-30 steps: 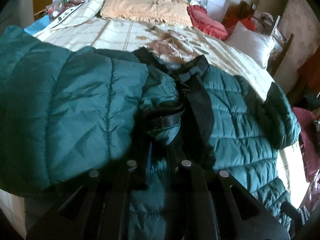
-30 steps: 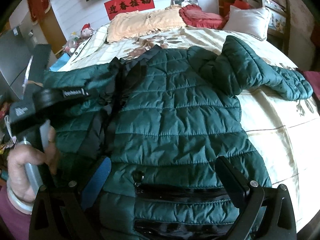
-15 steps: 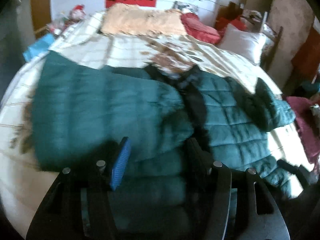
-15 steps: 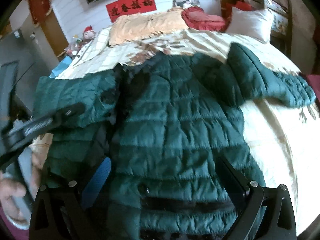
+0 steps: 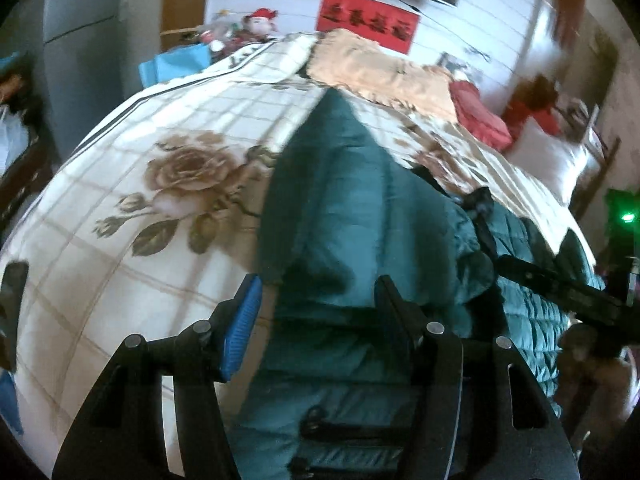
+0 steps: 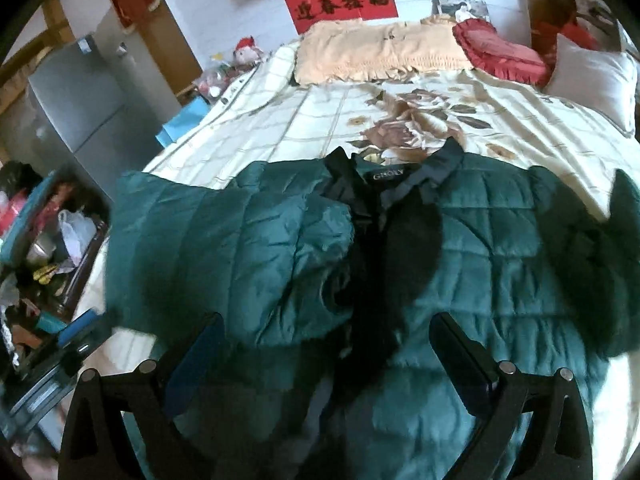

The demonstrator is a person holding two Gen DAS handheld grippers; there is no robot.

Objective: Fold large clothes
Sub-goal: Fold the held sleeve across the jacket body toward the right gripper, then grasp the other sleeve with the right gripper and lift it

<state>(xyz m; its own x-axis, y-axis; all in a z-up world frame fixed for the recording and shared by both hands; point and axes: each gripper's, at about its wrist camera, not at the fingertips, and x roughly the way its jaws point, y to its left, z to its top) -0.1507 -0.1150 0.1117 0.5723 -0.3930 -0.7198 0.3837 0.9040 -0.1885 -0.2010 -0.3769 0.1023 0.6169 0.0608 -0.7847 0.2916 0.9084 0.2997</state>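
Both grippers are off the jacket (image 6: 500,248) now. A second ago the left gripper (image 5: 316,312) was clenched on a fold of green fabric and black trim near the front opening; half a second ago it had already let go, and now its jaws stand apart, released, with the left sleeve (image 5: 352,200) lying loose past the tips. The right gripper (image 6: 324,344) is likewise spread wide and grasps nothing, as it was in the earlier views, but it now looks up the jacket's middle toward the collar (image 6: 400,176) instead of at the hem.

The jacket lies front-up on the bed (image 6: 320,120), collar toward the pillows (image 6: 384,52). Its left side and sleeve have been laid inward, so that the green panel now covers that half up to the dark zip line (image 6: 372,272). The right sleeve (image 6: 600,264) remains spread outward at the far side.

That reads as the first side fold done and dropped. My judgement is that the right sleeve wants the same treatment next, then the body folded up from the hem. Puffy fabric tends to spring back, so the laid fold may creep open
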